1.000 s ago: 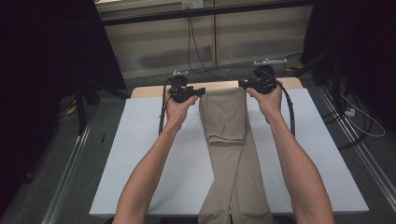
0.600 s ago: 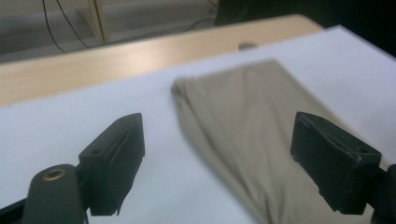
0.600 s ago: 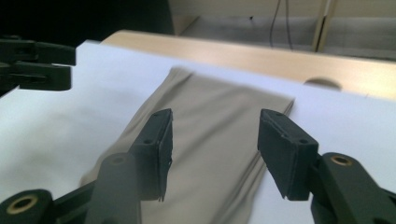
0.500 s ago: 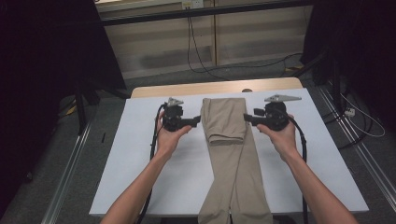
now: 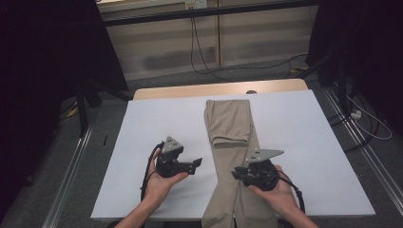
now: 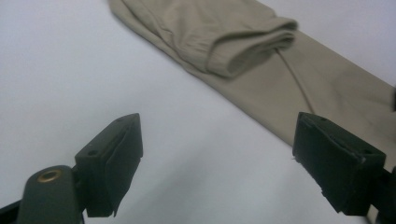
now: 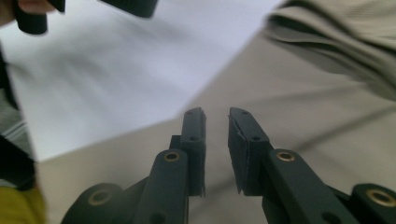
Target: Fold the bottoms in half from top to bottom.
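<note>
Khaki trousers (image 5: 230,128) lie lengthwise down the middle of the white table cover (image 5: 304,123), their far end folded back on itself. My left gripper (image 5: 194,164) hovers over bare cover just left of them, pointing at them. Its jaws stand wide open (image 6: 218,123) with nothing between, having widened in the last second; the folded end (image 6: 243,46) lies beyond. My right gripper (image 5: 236,174) is over the trouser legs near the front edge, pointing left. Its jaws (image 7: 216,113) have just been closing to a narrow gap with no cloth between them, above the khaki fabric (image 7: 303,93).
A strip of wooden tabletop (image 5: 190,90) shows beyond the cover. Black cables (image 5: 204,57) run across the floor behind it. Metal rails (image 5: 71,166) flank the table, with dark stands and curtains at both sides. White cover lies bare on either side of the trousers.
Both hands have come back from the far end of the trousers to the near part of the table and sunk lower. The folded trouser end stays lying where it was laid.
</note>
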Available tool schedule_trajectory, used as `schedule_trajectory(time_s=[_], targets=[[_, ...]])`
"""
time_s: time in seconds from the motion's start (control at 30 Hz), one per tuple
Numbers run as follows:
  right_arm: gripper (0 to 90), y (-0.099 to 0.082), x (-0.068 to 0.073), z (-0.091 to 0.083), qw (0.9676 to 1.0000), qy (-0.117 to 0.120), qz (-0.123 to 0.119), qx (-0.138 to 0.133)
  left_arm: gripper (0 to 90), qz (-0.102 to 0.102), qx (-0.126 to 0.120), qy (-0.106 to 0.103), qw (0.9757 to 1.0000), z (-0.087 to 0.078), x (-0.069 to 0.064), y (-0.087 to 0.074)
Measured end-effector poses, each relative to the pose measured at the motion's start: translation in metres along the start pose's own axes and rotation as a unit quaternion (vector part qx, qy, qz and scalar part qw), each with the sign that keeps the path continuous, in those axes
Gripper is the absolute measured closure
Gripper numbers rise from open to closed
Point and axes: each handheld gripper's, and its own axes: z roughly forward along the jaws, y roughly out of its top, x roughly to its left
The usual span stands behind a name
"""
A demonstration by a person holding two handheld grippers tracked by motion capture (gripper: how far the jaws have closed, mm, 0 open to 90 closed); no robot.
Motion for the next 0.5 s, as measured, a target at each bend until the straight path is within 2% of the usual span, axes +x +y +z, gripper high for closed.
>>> schedule_trajectory(time_s=[0.07, 0.2, 0.27, 0.37, 0.43, 0.47, 0.5], targets=[[71.2, 0.002, 0.009, 0.012, 0.9998, 0.012, -0.011, 0.010, 16.4, 0.006, 0.000, -0.011, 0.9999, -0.004, -0.003, -0.008], [60.3, -0.001, 0.018, 0.032, 0.9995, 0.022, -0.016, 0.013, 16.4, 0.004, 0.001, -0.007, 1.0000, -0.004, -0.002, -0.013], [56.9, -0.004, 0.022, 0.038, 0.9994, 0.017, -0.022, 0.023, 16.4, 0.002, 0.006, -0.005, 1.0000, -0.001, -0.001, -0.013], [53.0, -0.007, 0.028, 0.043, 0.9991, 0.010, -0.034, 0.023, 16.4, 0.001, 0.017, -0.005, 0.9998, 0.003, -0.003, -0.013], [53.0, -0.006, 0.032, 0.044, 0.9987, 0.006, -0.045, 0.023, 16.5, -0.001, 0.018, -0.010, 0.9998, 0.005, -0.006, -0.014], [53.0, -0.007, 0.034, 0.044, 0.9987, 0.005, -0.047, 0.022, 16.5, 0.008, 0.020, -0.008, 0.9997, 0.004, -0.006, -0.014], [53.0, -0.007, 0.035, 0.044, 0.9985, 0.001, -0.050, 0.020, 16.5, 0.005, 0.018, -0.011, 0.9998, 0.005, -0.007, -0.014]])
